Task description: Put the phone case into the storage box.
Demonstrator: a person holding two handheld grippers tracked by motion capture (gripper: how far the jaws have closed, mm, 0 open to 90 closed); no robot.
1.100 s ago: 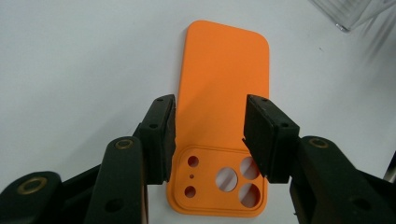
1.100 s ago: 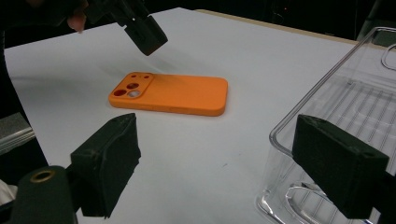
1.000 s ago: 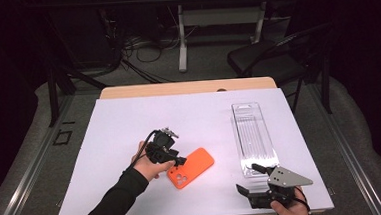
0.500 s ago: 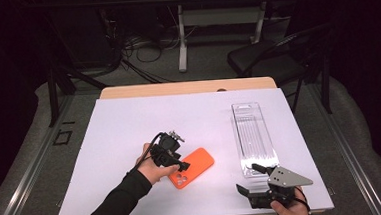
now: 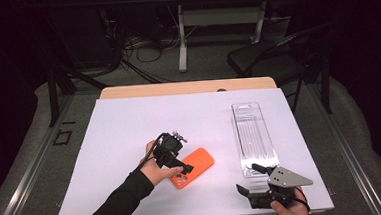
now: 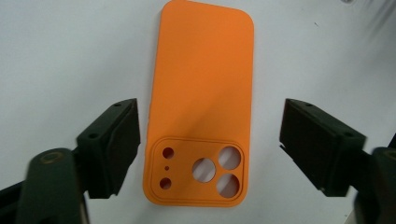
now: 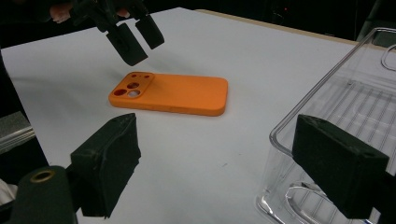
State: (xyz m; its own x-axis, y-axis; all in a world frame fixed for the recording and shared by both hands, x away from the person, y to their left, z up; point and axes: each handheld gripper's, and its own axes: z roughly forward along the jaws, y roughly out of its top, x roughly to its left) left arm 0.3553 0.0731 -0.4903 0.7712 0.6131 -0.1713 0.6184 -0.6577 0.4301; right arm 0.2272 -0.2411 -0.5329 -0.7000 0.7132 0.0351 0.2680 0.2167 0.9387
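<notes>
An orange phone case (image 5: 194, 166) lies flat on the white table (image 5: 129, 126), back up, with its camera holes towards my left gripper. In the left gripper view the case (image 6: 203, 84) rests under my left gripper (image 6: 210, 144), whose jaws have just been opening. They stand wide on either side of the camera end with a gap on each side. In the right gripper view the left gripper (image 7: 135, 35) hovers just above the case (image 7: 173, 93). My right gripper (image 5: 248, 179) is open near the front right edge, nothing between its jaws.
A clear plastic box (image 5: 253, 136) lies lengthwise on the right half of the table, its near end just ahead of the right gripper (image 7: 215, 163); its rim (image 7: 322, 79) is at the right in that view. A chair (image 5: 275, 57) and desk legs stand beyond the far edge.
The left gripper has shifted slightly to the right over the case's camera end. The orange case and the right gripper have kept still.
</notes>
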